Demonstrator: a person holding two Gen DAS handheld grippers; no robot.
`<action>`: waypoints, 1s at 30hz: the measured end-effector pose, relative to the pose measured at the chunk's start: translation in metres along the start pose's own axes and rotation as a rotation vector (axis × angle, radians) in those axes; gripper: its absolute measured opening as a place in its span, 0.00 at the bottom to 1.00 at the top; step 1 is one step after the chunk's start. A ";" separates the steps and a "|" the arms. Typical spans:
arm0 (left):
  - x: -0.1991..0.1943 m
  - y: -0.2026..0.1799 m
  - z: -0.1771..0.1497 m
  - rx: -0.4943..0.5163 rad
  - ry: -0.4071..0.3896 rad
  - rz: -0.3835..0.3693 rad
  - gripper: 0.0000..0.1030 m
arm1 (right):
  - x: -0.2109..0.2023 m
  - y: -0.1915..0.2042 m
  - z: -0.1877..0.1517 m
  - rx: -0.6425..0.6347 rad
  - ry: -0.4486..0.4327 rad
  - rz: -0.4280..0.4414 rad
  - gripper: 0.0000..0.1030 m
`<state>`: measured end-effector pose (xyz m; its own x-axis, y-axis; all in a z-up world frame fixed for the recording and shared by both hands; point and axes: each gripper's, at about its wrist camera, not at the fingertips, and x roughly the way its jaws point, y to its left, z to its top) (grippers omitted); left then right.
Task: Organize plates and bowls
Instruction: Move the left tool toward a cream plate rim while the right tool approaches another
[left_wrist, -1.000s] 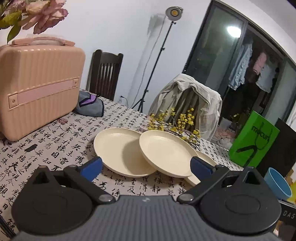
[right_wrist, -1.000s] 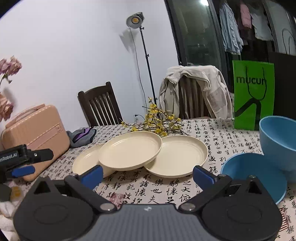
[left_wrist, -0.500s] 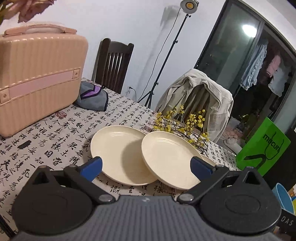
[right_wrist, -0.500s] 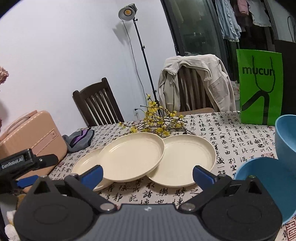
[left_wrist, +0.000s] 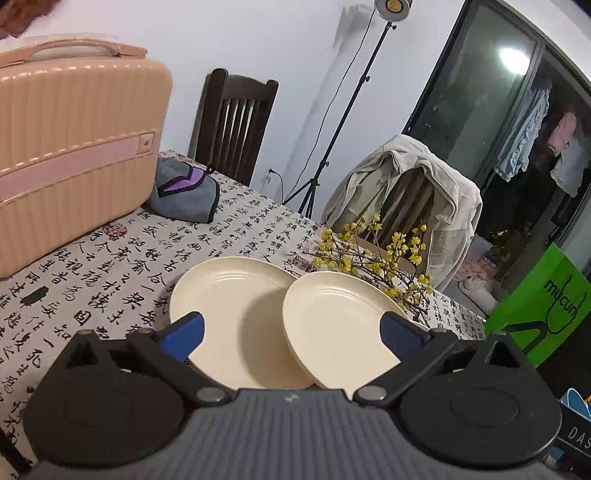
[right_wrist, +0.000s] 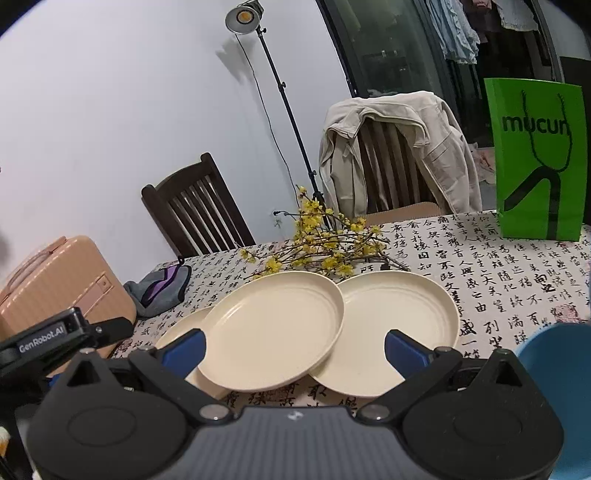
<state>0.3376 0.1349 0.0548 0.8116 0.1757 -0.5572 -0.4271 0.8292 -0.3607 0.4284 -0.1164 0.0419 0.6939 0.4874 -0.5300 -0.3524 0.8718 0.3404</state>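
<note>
Three cream plates lie overlapping on the calligraphy-print tablecloth. The middle plate (right_wrist: 273, 328) rests tilted on the left plate (right_wrist: 181, 332) and the right plate (right_wrist: 399, 325). In the left wrist view the left plate (left_wrist: 229, 306) and the middle plate (left_wrist: 332, 325) show just past my fingers. My left gripper (left_wrist: 291, 328) is open and holds nothing, hovering at the plates' near edge. My right gripper (right_wrist: 293, 347) is open too, facing the middle and right plates. A blue bowl (right_wrist: 557, 376) sits at the lower right, cut off by the frame.
A pink case (left_wrist: 74, 147) stands at the table's left, with a grey-purple cloth (left_wrist: 184, 192) beside it. A yellow flower branch (right_wrist: 317, 251) lies behind the plates. A green paper bag (right_wrist: 539, 158) stands at the far right. Two chairs and a lamp stand are beyond the table.
Both grippers have moved forward toward the plates, which now look larger. The upright blue bowl has left the right wrist view. The plates have not moved.
</note>
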 end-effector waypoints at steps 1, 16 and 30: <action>0.003 -0.001 0.001 0.000 0.006 -0.001 1.00 | 0.003 0.000 0.001 0.003 0.004 0.000 1.00; 0.041 -0.007 0.016 -0.019 0.043 0.020 1.00 | 0.046 -0.014 0.018 0.051 0.046 -0.019 1.00; 0.085 -0.014 0.022 -0.040 0.081 0.040 1.00 | 0.087 -0.022 0.030 0.061 0.082 -0.047 0.97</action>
<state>0.4219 0.1496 0.0289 0.7596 0.1636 -0.6295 -0.4753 0.8003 -0.3655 0.5155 -0.0949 0.0111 0.6543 0.4503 -0.6076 -0.2794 0.8905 0.3590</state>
